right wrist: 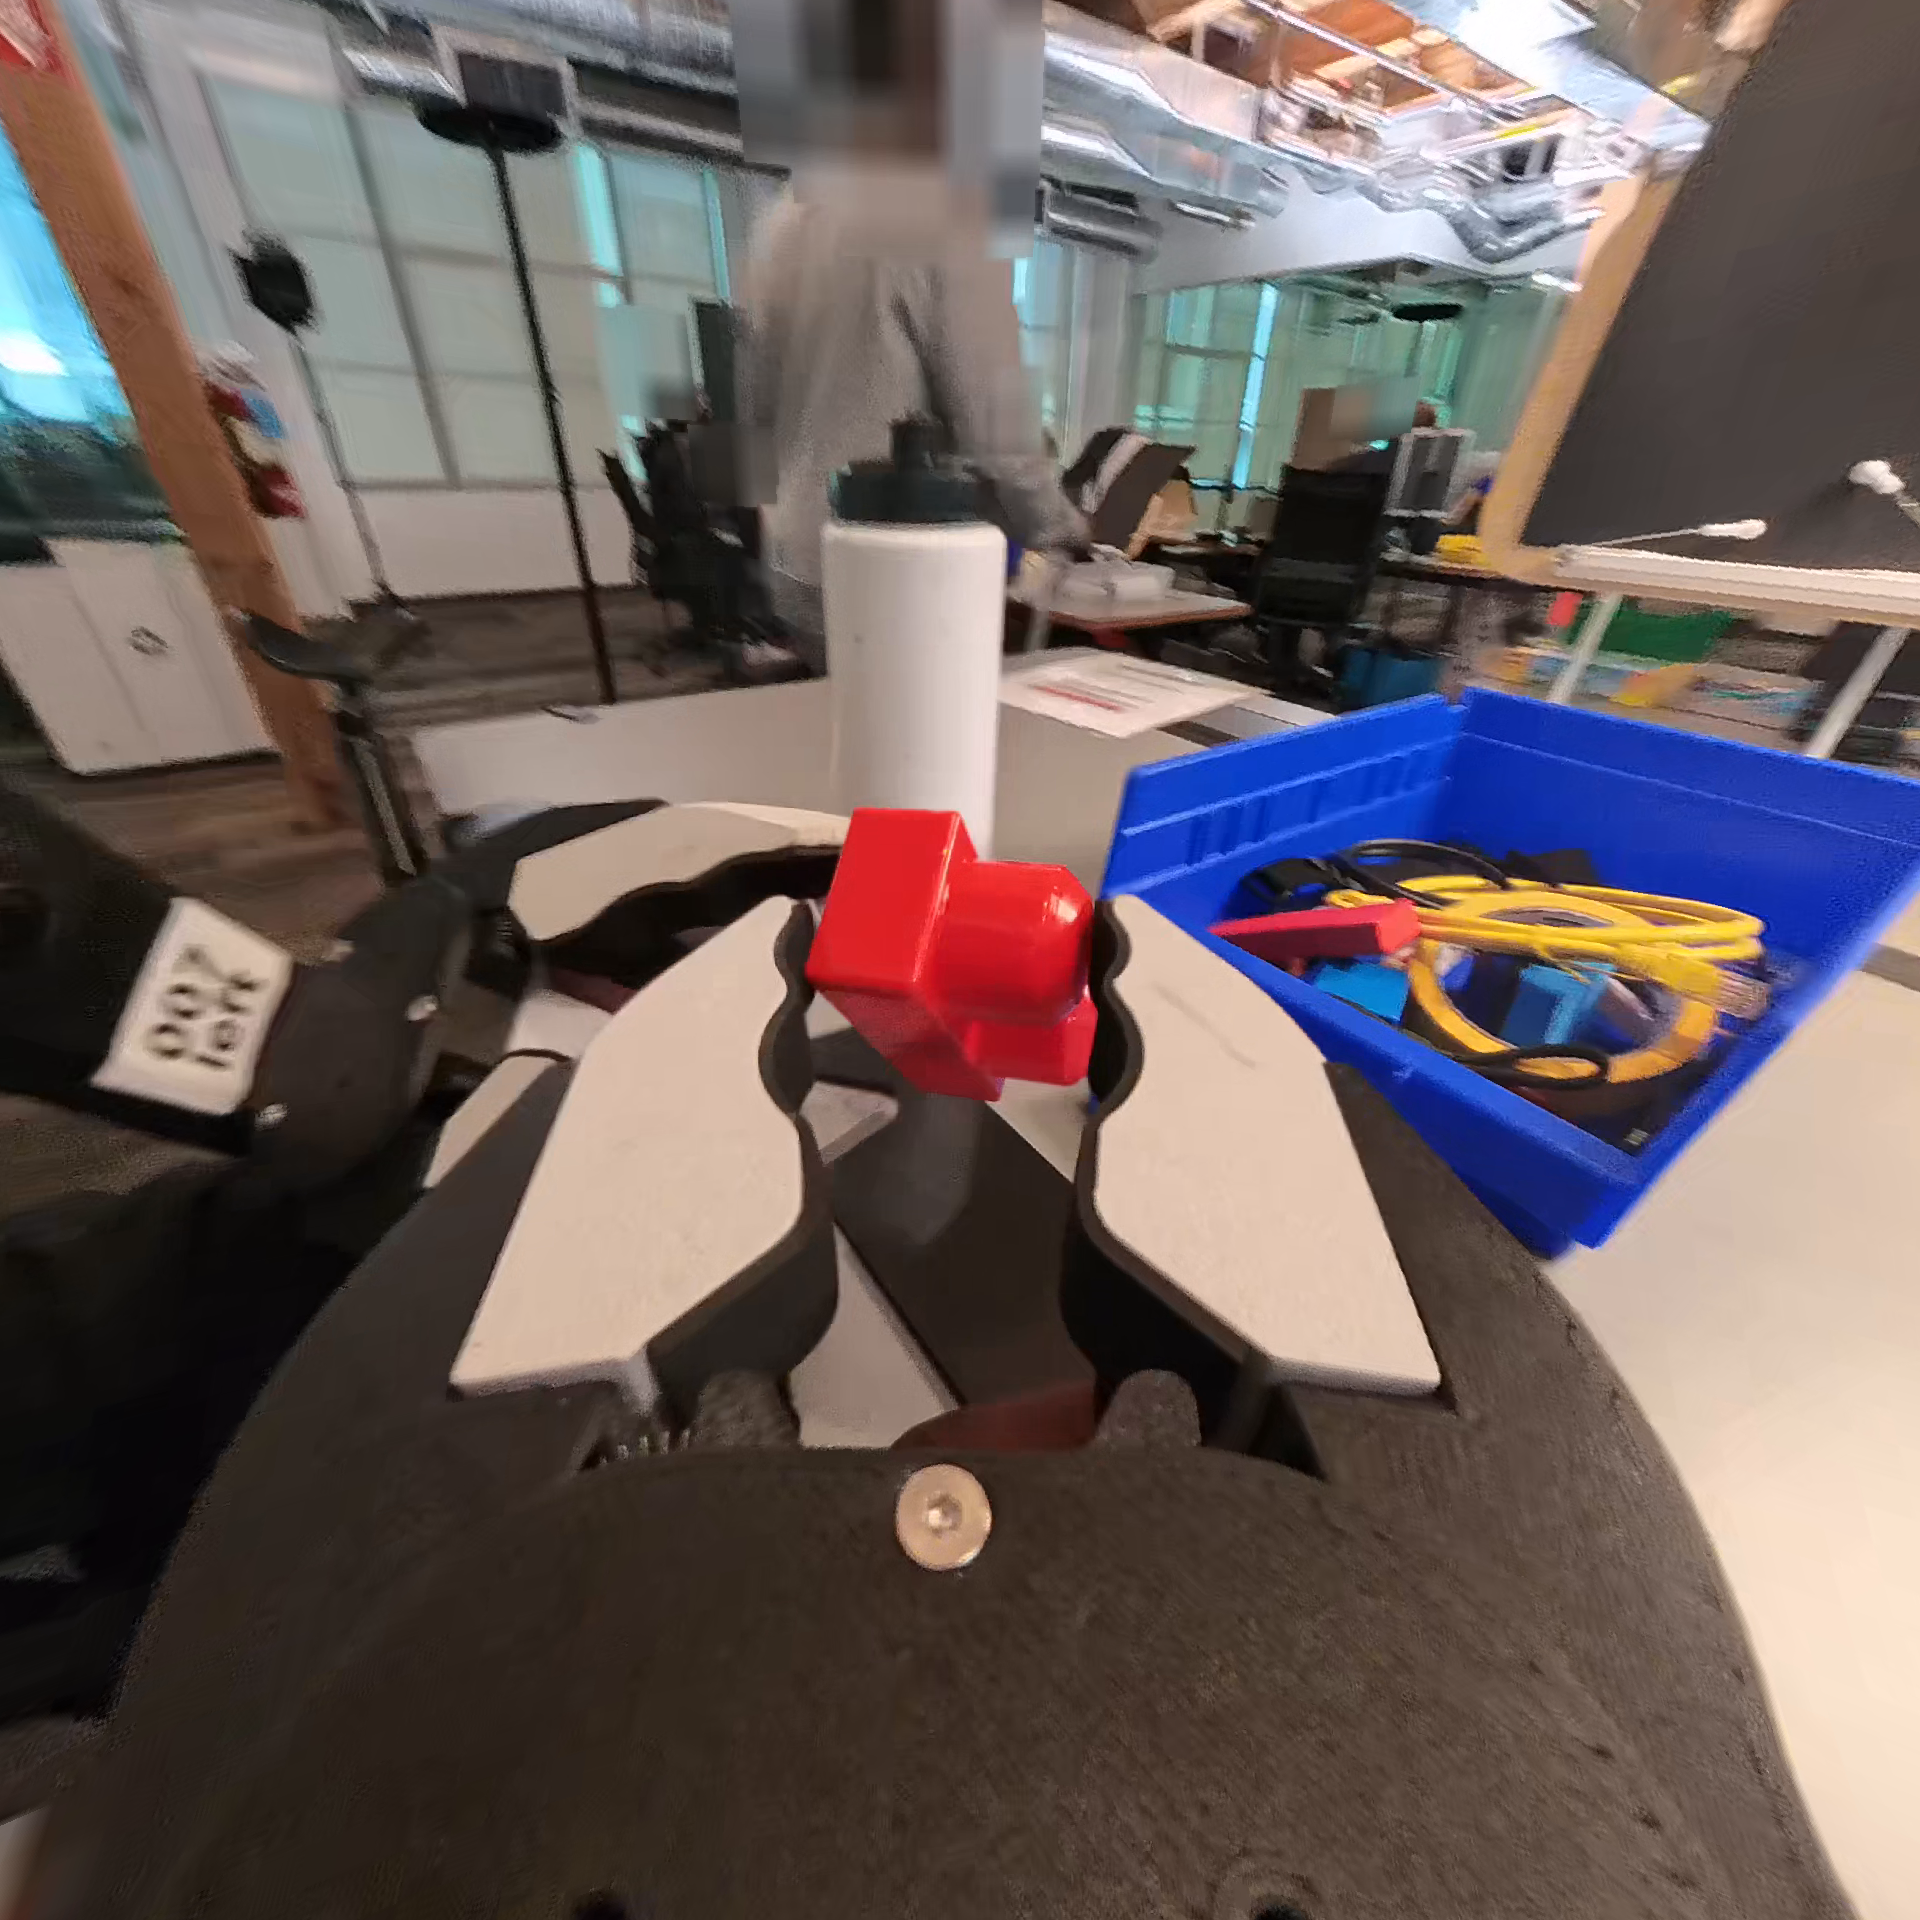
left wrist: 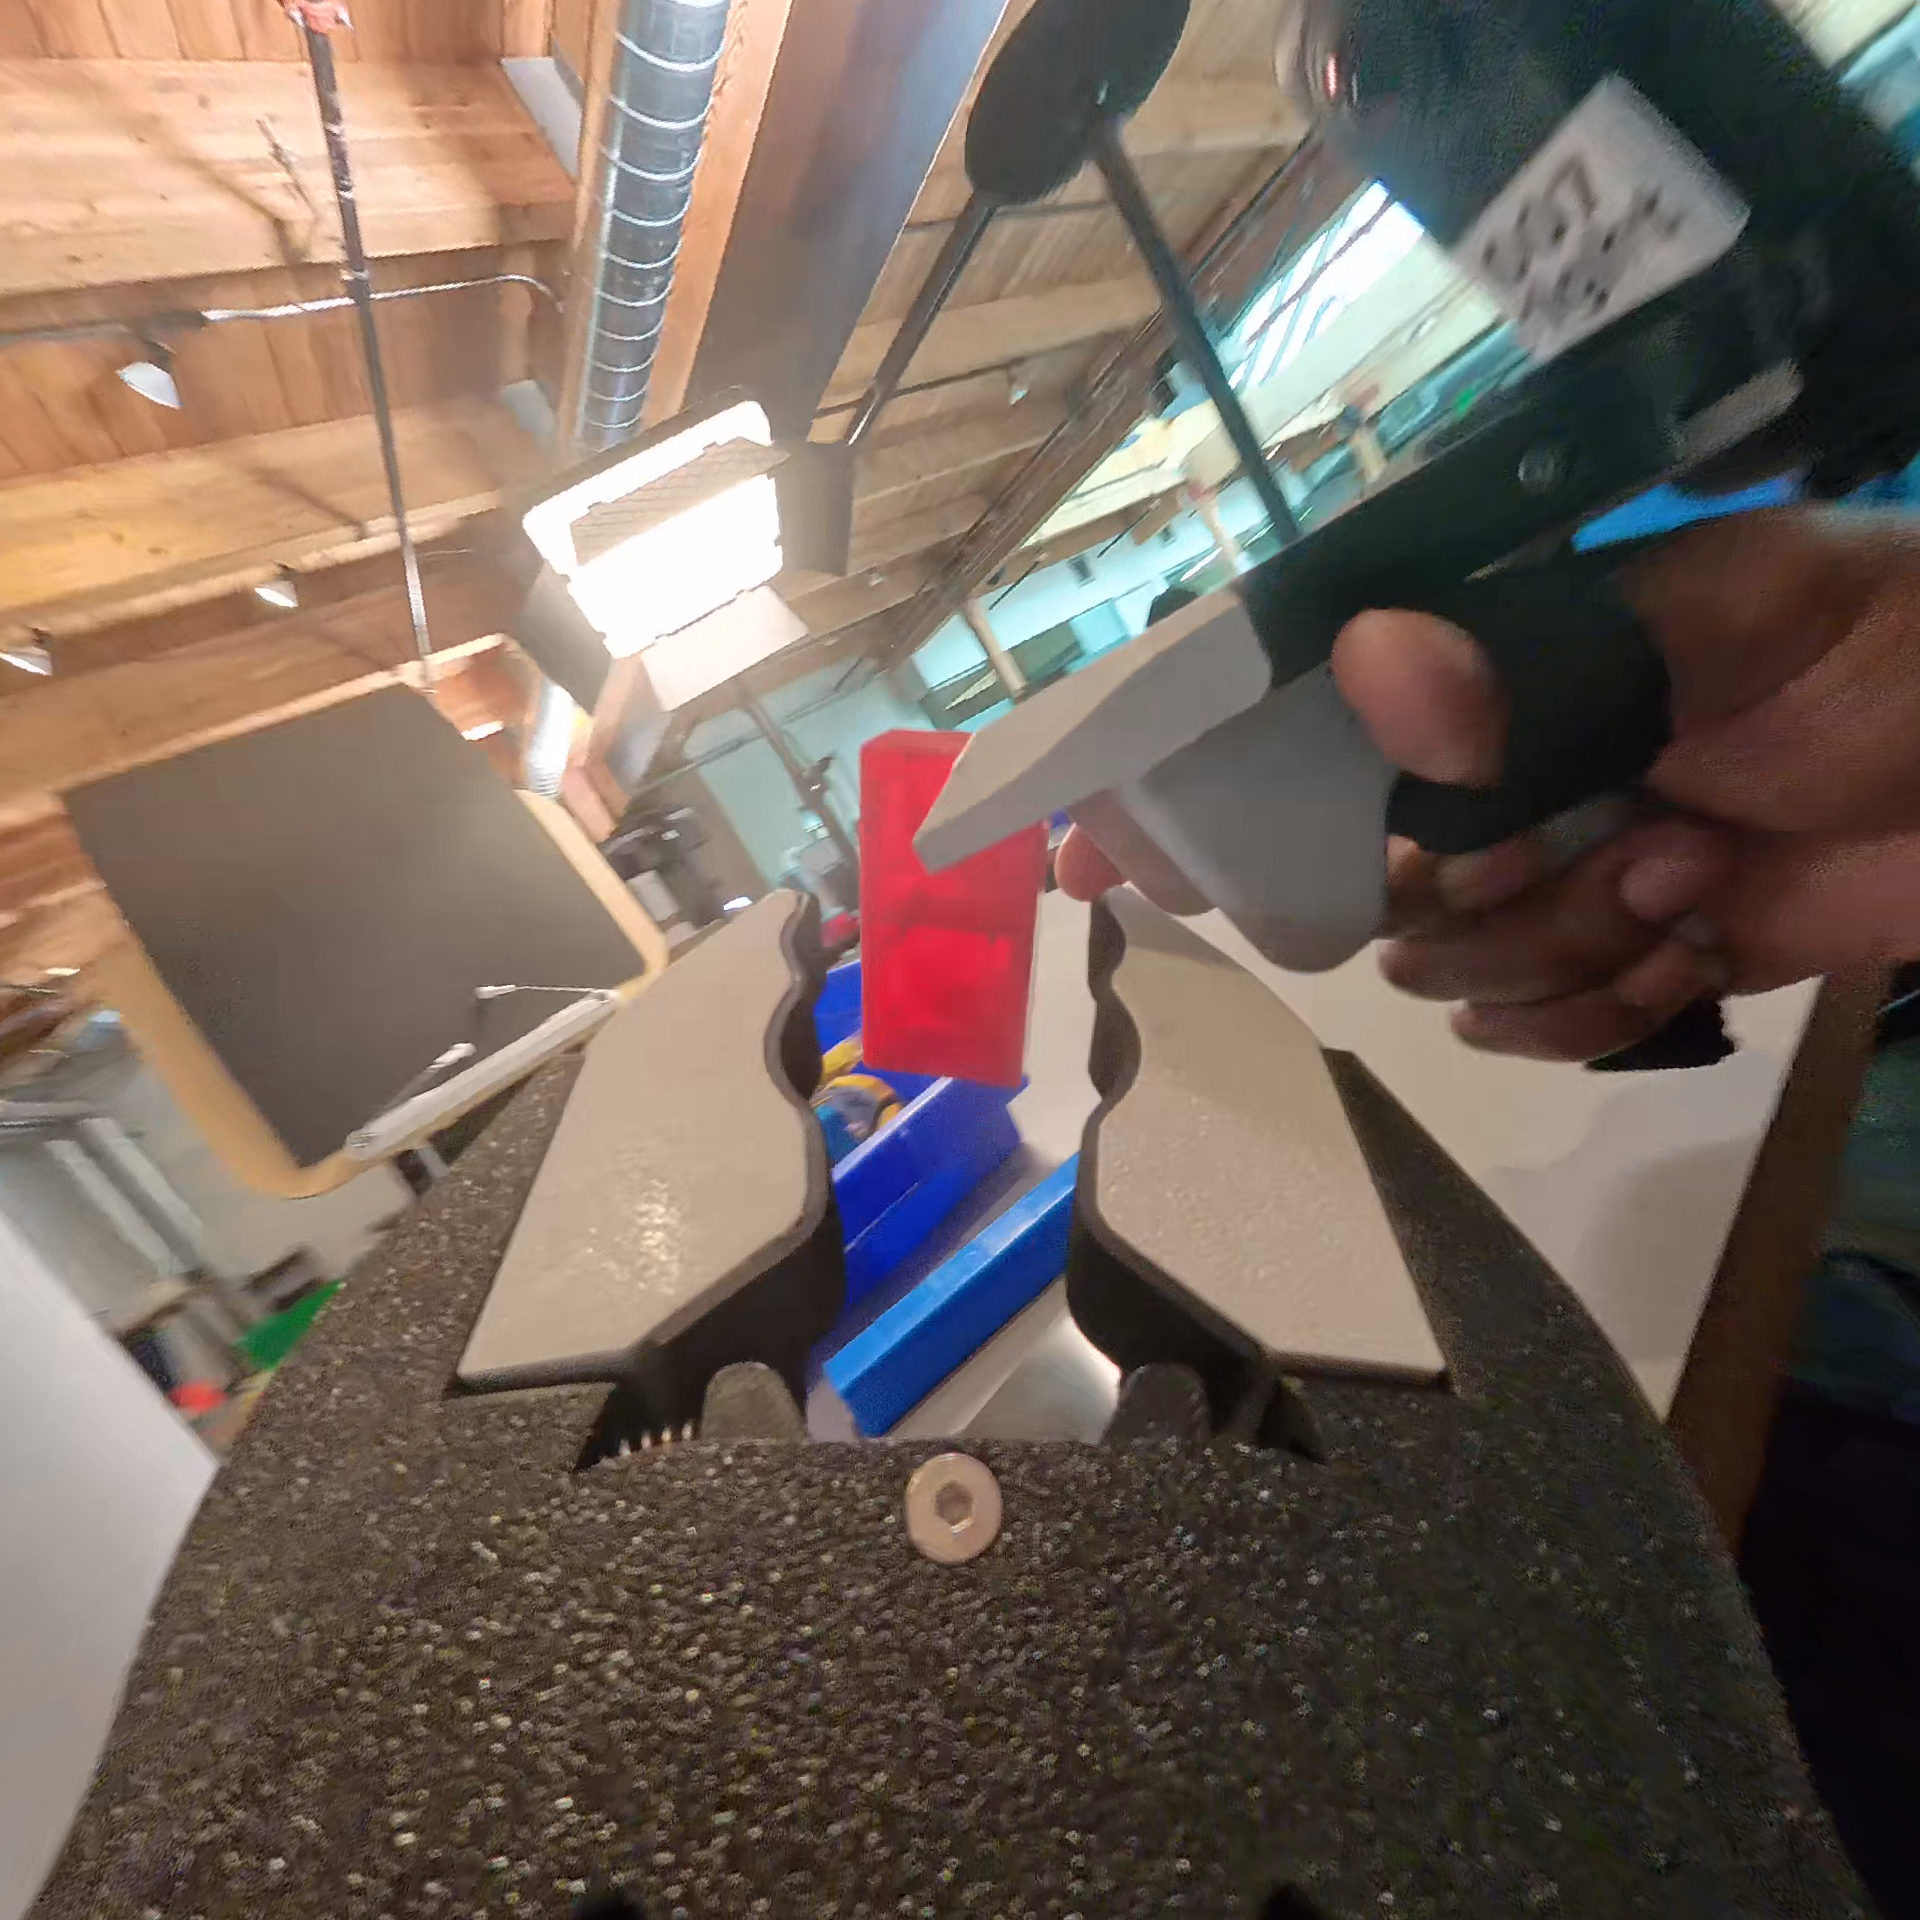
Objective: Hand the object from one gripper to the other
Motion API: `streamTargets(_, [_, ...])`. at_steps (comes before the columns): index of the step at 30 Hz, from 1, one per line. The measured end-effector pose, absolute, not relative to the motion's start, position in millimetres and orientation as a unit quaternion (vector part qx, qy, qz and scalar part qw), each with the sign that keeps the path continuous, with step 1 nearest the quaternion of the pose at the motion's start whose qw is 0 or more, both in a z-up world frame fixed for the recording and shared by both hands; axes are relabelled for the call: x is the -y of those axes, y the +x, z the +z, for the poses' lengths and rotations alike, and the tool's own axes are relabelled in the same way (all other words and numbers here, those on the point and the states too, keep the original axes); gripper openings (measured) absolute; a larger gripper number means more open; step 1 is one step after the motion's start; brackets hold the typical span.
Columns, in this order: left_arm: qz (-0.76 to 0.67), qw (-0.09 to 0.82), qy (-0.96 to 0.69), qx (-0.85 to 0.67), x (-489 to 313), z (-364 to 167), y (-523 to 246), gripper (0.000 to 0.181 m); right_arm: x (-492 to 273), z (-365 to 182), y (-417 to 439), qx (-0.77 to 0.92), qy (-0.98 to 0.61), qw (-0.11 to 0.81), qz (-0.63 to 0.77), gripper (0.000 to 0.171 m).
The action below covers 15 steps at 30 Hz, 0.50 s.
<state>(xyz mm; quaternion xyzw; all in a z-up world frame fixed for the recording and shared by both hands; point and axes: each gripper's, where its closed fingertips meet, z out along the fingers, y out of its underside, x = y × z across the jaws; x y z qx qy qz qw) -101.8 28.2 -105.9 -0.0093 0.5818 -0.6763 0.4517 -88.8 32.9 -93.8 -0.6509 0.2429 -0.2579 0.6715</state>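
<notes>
right hand-held gripper (right wrist: 951, 982): jaws partly closed on the red block (right wrist: 940, 961), pinched between the two fingertips
left hand-held gripper (left wrist: 945, 982): jaws spread, nothing in them; block sits in the gap near the tips, touching neither finger in the left wrist view
red block: off the worktop (right wrist: 1766, 1403), in the air; in the left wrist view (left wrist: 951, 914) it stands roughly upright, upper part covered by a grey finger of the right hand-held gripper (left wrist: 1101, 758) coming in from the right
block shape: right wrist view shows a stepped body with a rounded end toward the right finger; translucent red in the left wrist view
hand (left wrist: 1662, 810): wrapped round the handle of the right hand-held gripper
left hand-held gripper in right wrist view (right wrist: 665, 873): comes in from the left, one grey finger behind the block; contact with block cannot tell
bin (right wrist: 1621, 831): blue, open top, on the worktop, right of the grippers
bin contents: coiled yellow cable (right wrist: 1558, 945), black cable, red piece, blue pieces; blurred, no finer detail
bottle (right wrist: 914, 665): white, dark cap, upright behind the block
paper (right wrist: 1127, 691): flat on a surface beside the bottle
</notes>
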Motion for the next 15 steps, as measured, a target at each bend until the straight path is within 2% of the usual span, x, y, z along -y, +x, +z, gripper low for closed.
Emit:
streamTargets(4, [-0.763,0.319,-0.044,-0.561,-37.6,-90.8,-107.6,0.056,-19.9,-74.2,-94.8,-0.239,-0.597,0.747,-0.169,0.051])
streamTargets(10, [-0.827,0.031,-0.116,-0.549,-25.8,-85.6,-121.3,0.062,-21.6,-59.5,-111.7,-0.199,-0.550,0.808,-0.076,0.051])
streamTargets(13, [-0.836,-0.061,-0.133,-0.528,-17.9,-82.0,-130.1,0.067,-26.6,-55.6,-122.0,-0.171,-0.545,0.818,-0.064,0.053])
streamTargets(15, [-0.846,-0.094,-0.136,-0.507,-18.4,-78.0,-133.2,0.060,-28.1,-54.3,-128.0,-0.155,-0.548,0.821,-0.051,0.052])
